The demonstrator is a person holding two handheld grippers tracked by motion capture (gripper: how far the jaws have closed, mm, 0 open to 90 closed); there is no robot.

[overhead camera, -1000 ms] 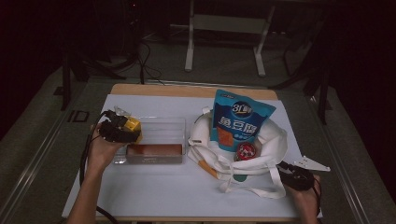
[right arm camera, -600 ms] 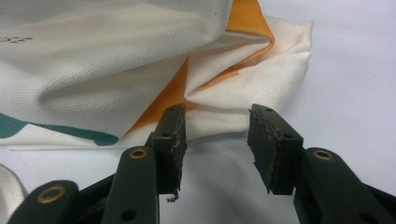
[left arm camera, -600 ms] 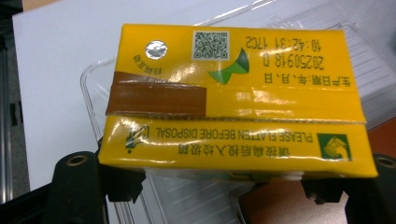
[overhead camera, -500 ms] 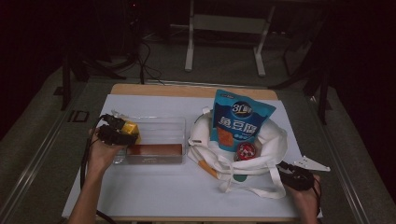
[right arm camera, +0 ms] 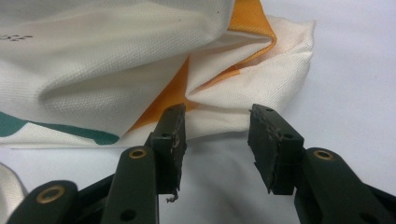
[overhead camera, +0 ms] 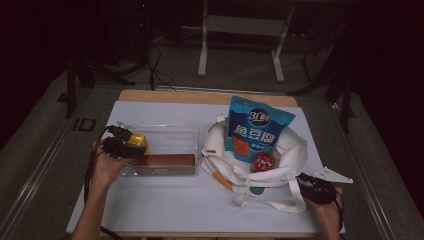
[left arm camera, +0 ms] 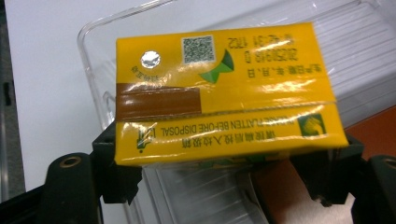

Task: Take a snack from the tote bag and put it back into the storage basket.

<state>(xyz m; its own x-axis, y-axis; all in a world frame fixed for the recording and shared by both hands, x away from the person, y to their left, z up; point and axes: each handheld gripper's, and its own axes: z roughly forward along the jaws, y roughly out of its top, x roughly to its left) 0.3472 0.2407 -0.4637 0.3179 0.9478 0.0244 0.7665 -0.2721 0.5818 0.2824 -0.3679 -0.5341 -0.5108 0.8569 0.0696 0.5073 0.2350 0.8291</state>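
Note:
In the left gripper view a yellow drink carton (left arm camera: pixel 224 93) lies crosswise between my jaws, and my left gripper (left arm camera: pixel 224 161) is shut on it. From above, the left gripper (overhead camera: pixel 121 143) holds the carton (overhead camera: pixel 138 142) over the left end of a clear plastic tray (overhead camera: pixel 172 136). A brown box (overhead camera: pixel 166 160) lies along the tray's near side. My right gripper (overhead camera: pixel 311 186) rests at the near right corner of a white tote bag (overhead camera: pixel 290 150). In the right gripper view the right gripper (right arm camera: pixel 215 135) stands open, with the bag's cloth (right arm camera: pixel 116 70) just beyond the tips.
A blue snack pouch (overhead camera: pixel 257 127) stands upright in the tote bag, with a red round item (overhead camera: pixel 263 162) beside it. White paper (overhead camera: pixel 165 205) covers the table. The bag's straps (overhead camera: pixel 270 204) lie toward the near edge.
The left gripper with the yellow carton has shifted slightly toward the near side of the tray. The right gripper has stayed put.

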